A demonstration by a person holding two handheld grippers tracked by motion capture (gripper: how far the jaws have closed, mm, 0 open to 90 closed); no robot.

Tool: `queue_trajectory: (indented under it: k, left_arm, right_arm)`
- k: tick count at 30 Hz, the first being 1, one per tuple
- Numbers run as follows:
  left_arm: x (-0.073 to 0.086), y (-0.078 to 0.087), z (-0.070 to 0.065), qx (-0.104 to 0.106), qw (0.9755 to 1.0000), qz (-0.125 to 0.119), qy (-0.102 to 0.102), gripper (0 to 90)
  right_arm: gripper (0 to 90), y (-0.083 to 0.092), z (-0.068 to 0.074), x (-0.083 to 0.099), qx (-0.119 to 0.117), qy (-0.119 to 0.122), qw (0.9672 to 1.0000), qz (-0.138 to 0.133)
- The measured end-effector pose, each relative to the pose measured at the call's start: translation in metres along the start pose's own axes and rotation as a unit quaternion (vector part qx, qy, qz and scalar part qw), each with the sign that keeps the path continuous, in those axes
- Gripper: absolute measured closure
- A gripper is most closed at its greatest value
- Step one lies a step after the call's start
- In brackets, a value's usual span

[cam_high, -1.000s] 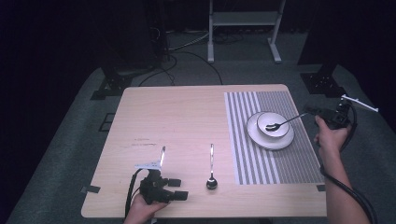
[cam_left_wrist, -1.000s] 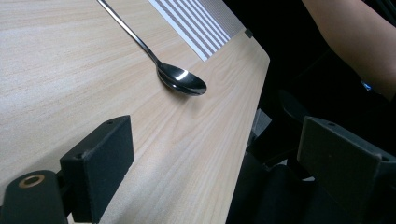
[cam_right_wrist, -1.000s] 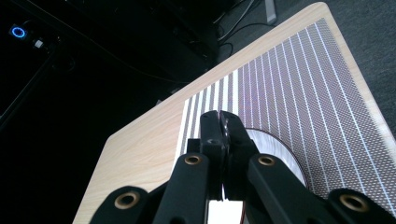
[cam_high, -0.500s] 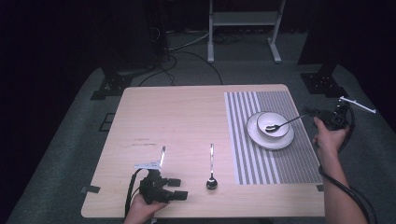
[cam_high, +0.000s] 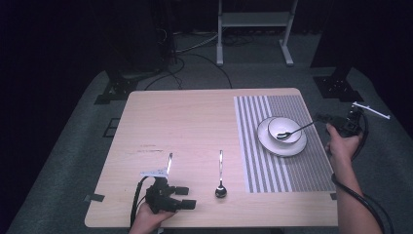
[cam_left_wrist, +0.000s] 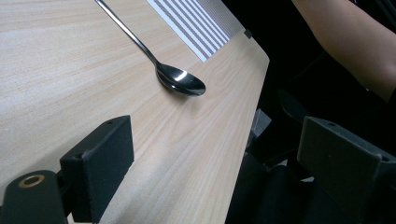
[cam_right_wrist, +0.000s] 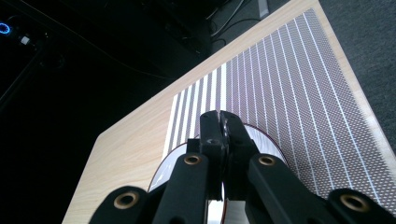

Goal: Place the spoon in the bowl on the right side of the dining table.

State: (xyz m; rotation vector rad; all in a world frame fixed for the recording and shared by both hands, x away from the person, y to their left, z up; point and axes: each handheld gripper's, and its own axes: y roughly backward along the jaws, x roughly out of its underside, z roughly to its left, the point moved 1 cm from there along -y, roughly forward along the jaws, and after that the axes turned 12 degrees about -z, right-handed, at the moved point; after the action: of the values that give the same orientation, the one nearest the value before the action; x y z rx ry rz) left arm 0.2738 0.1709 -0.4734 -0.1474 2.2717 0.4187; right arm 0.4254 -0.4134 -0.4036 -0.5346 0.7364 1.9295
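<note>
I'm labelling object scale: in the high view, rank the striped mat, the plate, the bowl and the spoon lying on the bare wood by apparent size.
1. Striped mat
2. Plate
3. Bowl
4. Spoon: longer than the bowl is wide, but far thinner, so this last ranking is unsure.

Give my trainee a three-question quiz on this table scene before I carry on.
1. True or false: the right tongs are shut on the handle of the metal spoon whose head rests in the small white bowl.
2. What lies on the bare wooden table just ahead of the open left tongs?
3. The white bowl sits on: A) bare wood B) a white plate on the grey striped placemat.

Key: 1 true; 2 a second shiny metal spoon; 3 B.
</note>
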Motion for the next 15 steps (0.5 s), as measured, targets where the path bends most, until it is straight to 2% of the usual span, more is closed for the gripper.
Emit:
queue_trajectory:
  k: [15]
  left_arm:
    - [0.0,0.0,0.0,0.0,1.0,-0.001,0.0,9.4]
  right_arm:
    - [86.8,-0.002,-0.011,0.007,-0.001,-0.013,0.9999,0.004]
